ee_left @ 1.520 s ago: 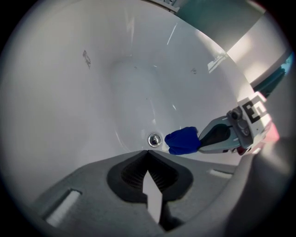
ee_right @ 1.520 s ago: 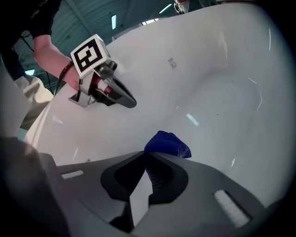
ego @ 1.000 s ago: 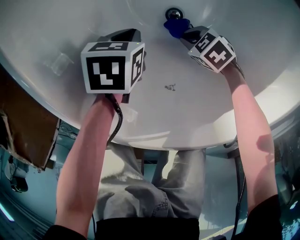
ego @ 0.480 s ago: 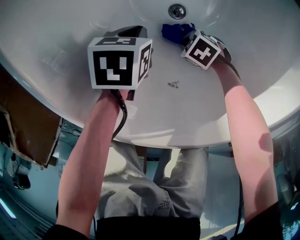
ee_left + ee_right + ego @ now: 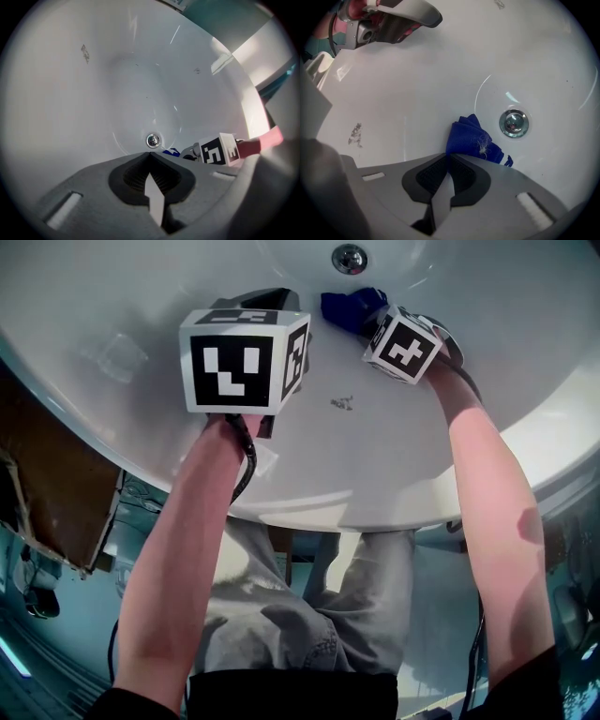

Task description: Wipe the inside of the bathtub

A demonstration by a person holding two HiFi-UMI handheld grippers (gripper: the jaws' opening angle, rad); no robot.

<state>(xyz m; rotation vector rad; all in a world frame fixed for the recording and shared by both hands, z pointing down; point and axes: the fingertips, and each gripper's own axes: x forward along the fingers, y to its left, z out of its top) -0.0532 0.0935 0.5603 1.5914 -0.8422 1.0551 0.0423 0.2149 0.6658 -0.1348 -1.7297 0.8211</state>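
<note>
Right claw clamped on the blue rag, down by the drain

The right gripper (image 5: 449, 157) has its jaws pinched shut on a blue cloth (image 5: 471, 138). The rag sticks straight out ahead of the jaws, so its long axis runs along the gripper's own line, with the free end lying on the white bathtub (image 5: 112, 296) floor just beside the chrome drain (image 5: 513, 123). It's deep blue and scrunched into a folded wad, with a bit of whitish lint on it and a loose scrap poking out on the drain side. The left gripper (image 5: 149, 157) hangs over the tub wall with its jaws closed together and nothing in them. There's a small greyish smudge (image 5: 341, 403) on the tub between the two grippers.
</note>
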